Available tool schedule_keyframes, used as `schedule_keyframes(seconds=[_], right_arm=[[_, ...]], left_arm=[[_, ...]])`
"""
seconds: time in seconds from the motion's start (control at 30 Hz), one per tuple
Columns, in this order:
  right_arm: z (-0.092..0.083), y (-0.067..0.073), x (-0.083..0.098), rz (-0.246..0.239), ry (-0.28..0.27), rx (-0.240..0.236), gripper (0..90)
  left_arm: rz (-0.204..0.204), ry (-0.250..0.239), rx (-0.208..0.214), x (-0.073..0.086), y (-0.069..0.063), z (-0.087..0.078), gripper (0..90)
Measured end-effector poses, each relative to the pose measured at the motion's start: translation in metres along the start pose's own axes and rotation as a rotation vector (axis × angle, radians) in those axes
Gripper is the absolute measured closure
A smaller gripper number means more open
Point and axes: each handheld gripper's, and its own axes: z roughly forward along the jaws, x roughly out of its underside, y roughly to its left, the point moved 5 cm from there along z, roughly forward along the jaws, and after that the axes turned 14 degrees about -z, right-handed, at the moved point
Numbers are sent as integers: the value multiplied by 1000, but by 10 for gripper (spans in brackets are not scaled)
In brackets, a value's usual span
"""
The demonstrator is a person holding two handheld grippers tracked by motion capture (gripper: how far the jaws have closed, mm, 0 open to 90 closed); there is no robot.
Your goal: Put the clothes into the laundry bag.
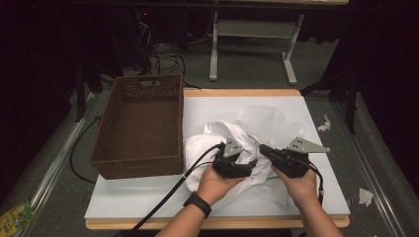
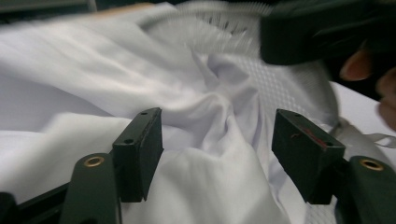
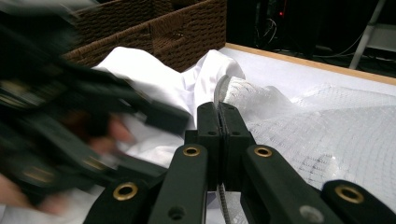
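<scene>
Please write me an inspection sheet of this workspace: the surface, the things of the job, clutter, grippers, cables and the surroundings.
Surface: white board on a wooden table, lit at the middle.
Job's things: crumpled white cloth with a mesh part, lying right of the brown wicker basket, which looks empty.
Clutter: nothing seen on the board.
Grippers: left gripper open, jaws apart over a cloth fold, pads not pressing; right gripper shut on the mesh edge.
Cables: black cable trails from the left gripper over the board's near edge; more lie on the floor behind.
Surroundings: grey carpet, white paper scraps at right, a white table frame behind, dark room.
</scene>
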Motion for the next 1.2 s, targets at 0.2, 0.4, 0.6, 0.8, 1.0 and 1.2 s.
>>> schedule_keyframes(seconds=[0.2,0.4,0.6,0.8,1.0,1.2], right_arm=[[1,2,-3,-4,2,5,900],[4,6,-3,-16,6,-4,900],[3,4,-2,-8,8,-2,900],[4,2,-2,-9,7,2,900],[4,2,-3,-8,3,-1,900],[4,7,-5,-19,-1,-17,900]], left_arm=[[-14,-107,-134,-22,29,-42,315],[-46,3,-288,-5,59,-33,243],[-106,169,-273,28,78,-11,547],[-127,124,-116,24,51,-22,835],[-78,76,53,14,-2,-37,840],[-64,119,41,19,-12,-4,833]])
